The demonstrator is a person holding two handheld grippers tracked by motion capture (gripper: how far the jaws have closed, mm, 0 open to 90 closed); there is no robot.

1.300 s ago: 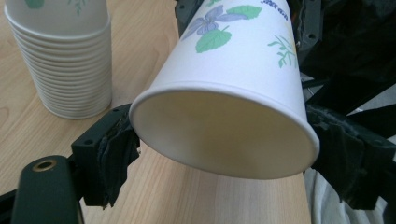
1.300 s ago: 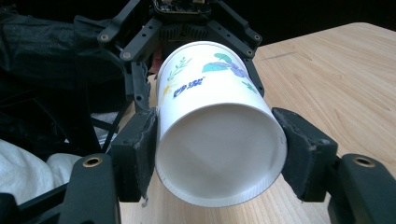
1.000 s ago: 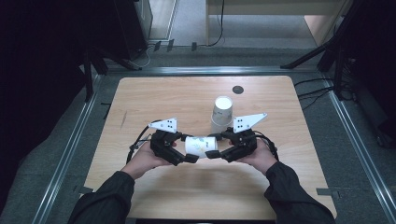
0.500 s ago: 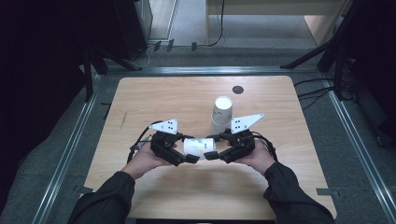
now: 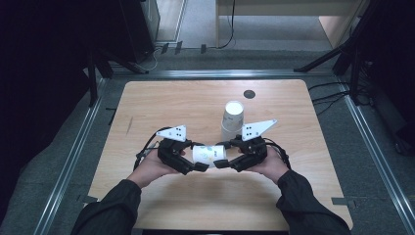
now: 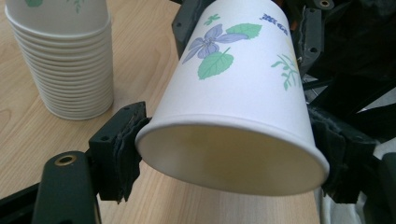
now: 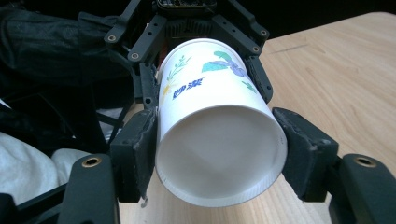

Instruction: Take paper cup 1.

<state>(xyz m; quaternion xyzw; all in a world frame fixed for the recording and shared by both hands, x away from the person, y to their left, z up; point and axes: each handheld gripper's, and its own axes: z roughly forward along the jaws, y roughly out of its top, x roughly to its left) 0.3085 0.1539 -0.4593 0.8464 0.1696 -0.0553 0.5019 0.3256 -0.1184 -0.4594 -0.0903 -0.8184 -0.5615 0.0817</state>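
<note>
Wooden table point(image 5: 161, 105), light top, dark round spot point(image 5: 249, 94) toward 12 o'clock near the far edge. Stack of nested paper cups point(image 5: 232, 119) stands upright just right of table centre, base down on the wood; in the left gripper view it sits at 10 o'clock. Left gripper point(image 5: 199, 167) and right gripper point(image 5: 215, 164) face each other at the near-middle of the table, each in a hand with a dark sleeve. Between them: one flower-print paper cup point(image 5: 209, 154) on its side, above the table, about 7 o'clock from the stack. Left jaws clamp the cup at its wide open rim end; right jaws clamp it at the narrow bottom end. Both sets of pads touch the cup wall.
</note>
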